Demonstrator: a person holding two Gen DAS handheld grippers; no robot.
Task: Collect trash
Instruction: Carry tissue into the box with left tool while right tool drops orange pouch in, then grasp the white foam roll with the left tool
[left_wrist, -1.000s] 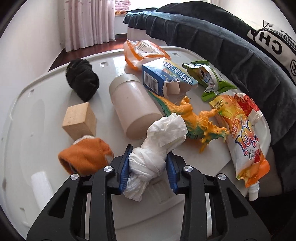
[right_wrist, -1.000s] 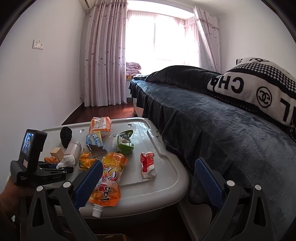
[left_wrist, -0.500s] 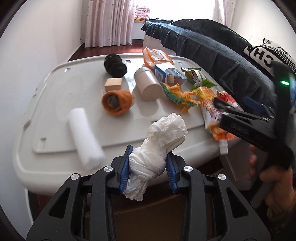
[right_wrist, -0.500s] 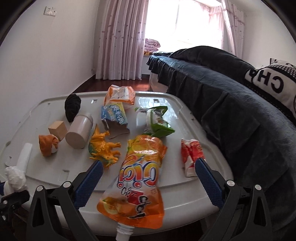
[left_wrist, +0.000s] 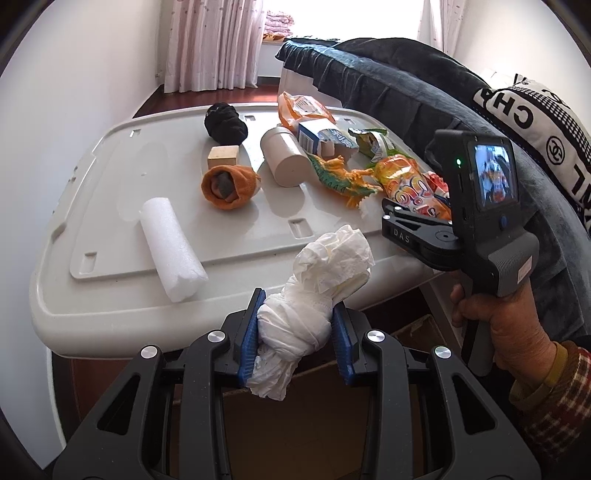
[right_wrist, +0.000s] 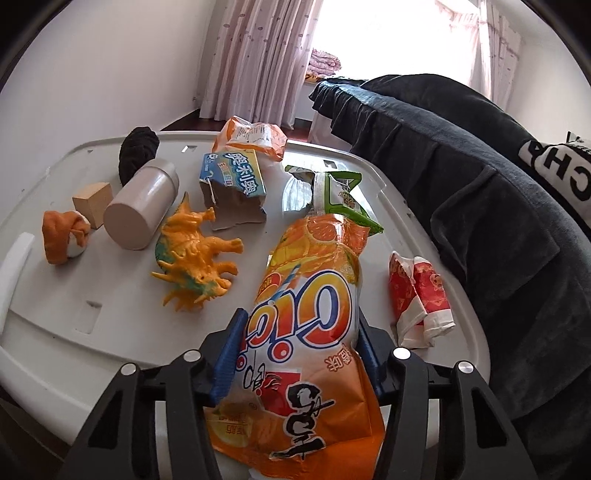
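**Both claws loaded over the littered lid**

The left gripper (left_wrist: 297, 341) was clamped on a knotted wad of white tissue (left_wrist: 314, 302), held off the near edge of the grey plastic lid (left_wrist: 110, 295) and above an open cardboard box (left_wrist: 295, 413); what the box held could not be made out. The right gripper (right_wrist: 301, 360) had just been closing, its blue pads set against both sides of the orange juice pouch (right_wrist: 306, 325), which lay at the lid's near right edge with its spout end hanging past it.

On the lid, a beige canister (right_wrist: 142, 208) lay on its side with its cap on, contents hidden. Beside it lay a torn blue carton (right_wrist: 232, 184), its ripped end gaping, with nothing visible inside. A green wrapper (right_wrist: 338, 195) lay torn open behind the pouch, an orange snack bag (right_wrist: 255, 138) farther back, and a crumpled red packet (right_wrist: 419, 295) just right of the pouch. A toy dinosaur (right_wrist: 195, 262) stood between canister and pouch.
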